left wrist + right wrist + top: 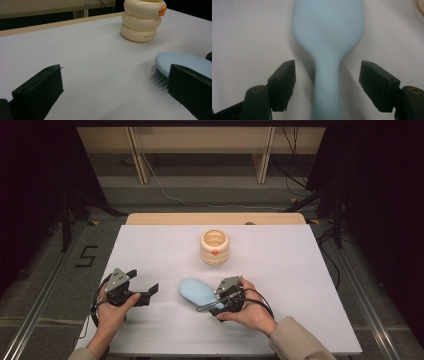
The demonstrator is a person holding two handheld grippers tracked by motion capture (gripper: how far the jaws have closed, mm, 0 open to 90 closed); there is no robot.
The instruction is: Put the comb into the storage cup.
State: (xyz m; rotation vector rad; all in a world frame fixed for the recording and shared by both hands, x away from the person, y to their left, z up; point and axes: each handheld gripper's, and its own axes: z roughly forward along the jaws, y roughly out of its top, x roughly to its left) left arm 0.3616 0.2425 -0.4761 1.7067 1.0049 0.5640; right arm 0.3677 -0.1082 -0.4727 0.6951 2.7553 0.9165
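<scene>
Two hand-held grippers are in use. The right hand-held gripper (pixel 327 85) straddles the handle of the light-blue hairbrush (pixel 328 37), which lies bristles-down on the surface (pixel 300 270); pads spread, not touching. Next move: close squarely on the handle. The left hand-held gripper (pixel 115 92) idles, spread. Handle end cut off.

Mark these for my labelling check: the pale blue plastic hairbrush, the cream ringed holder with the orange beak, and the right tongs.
Pale blue plastic hairbrush (pixel 328 30): right gripper view, smooth back of the head.
Cream ringed holder with orange beak (pixel 140 23): left gripper view, middle ring.
Right tongs (pixel 327 82): right gripper view, midway between open tips, astride the handle.
</scene>
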